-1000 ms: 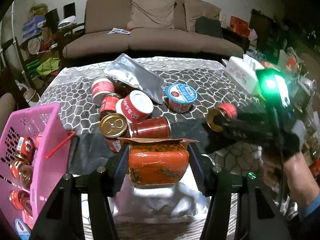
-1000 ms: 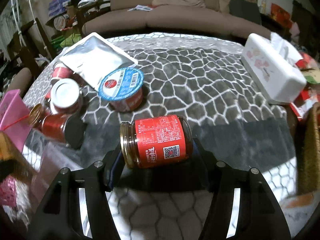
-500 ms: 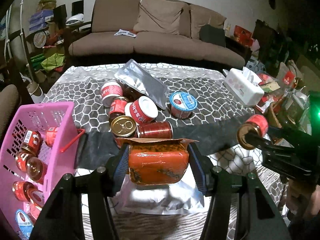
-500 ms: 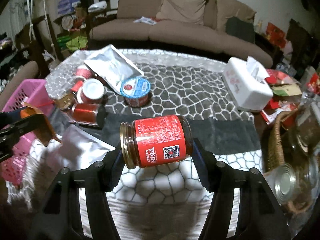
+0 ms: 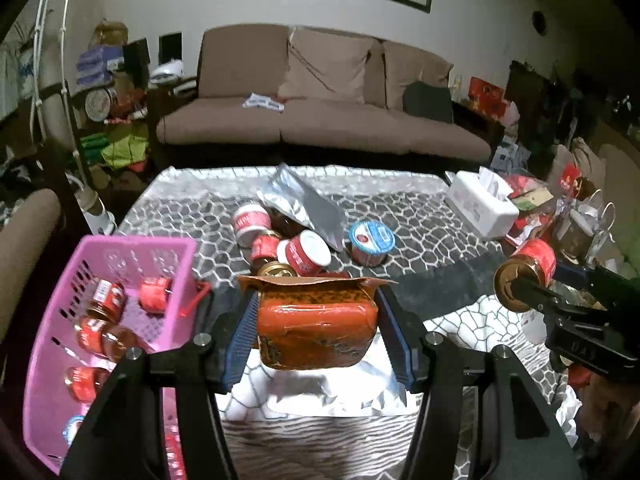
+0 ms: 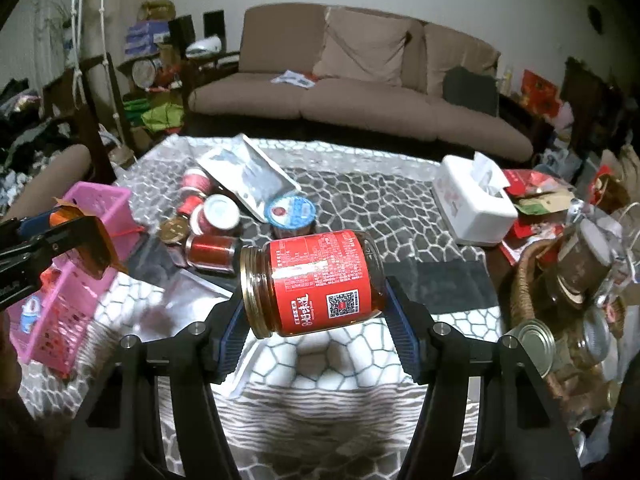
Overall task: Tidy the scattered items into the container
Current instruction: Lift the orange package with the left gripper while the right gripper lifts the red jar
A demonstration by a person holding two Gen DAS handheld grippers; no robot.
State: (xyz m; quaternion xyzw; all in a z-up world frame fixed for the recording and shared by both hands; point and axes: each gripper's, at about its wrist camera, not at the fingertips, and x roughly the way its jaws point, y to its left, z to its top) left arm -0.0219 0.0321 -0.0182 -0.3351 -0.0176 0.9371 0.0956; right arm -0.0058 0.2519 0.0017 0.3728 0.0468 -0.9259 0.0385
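The table (image 5: 400, 216) carries a grey cloth with a white cobble pattern, and a dark band crosses it near the front edge. Behind the table stands a brown sofa (image 5: 320, 120) against a white wall; shelves with clutter fill the left side of the room. A white tissue box (image 5: 480, 208) sits at the table's right edge.

The pink basket (image 5: 132, 252) is at the front left corner and already holds several red-labelled jars. In the middle of the table lie more cans and jars (image 5: 288, 248) in a heap, a silver pouch (image 5: 304, 204) leaning over them, and a blue-lidded cup (image 5: 371, 237) just beside.

The left gripper (image 5: 318, 328) is clamped on a red pouch (image 5: 316, 328) with a torn brown top, held above the front edge over a flat silver bag. The right gripper (image 6: 312, 304) is clamped on a jar (image 6: 316, 284) lying sideways, gold lid to the left, red label with a QR code, amber content visible.
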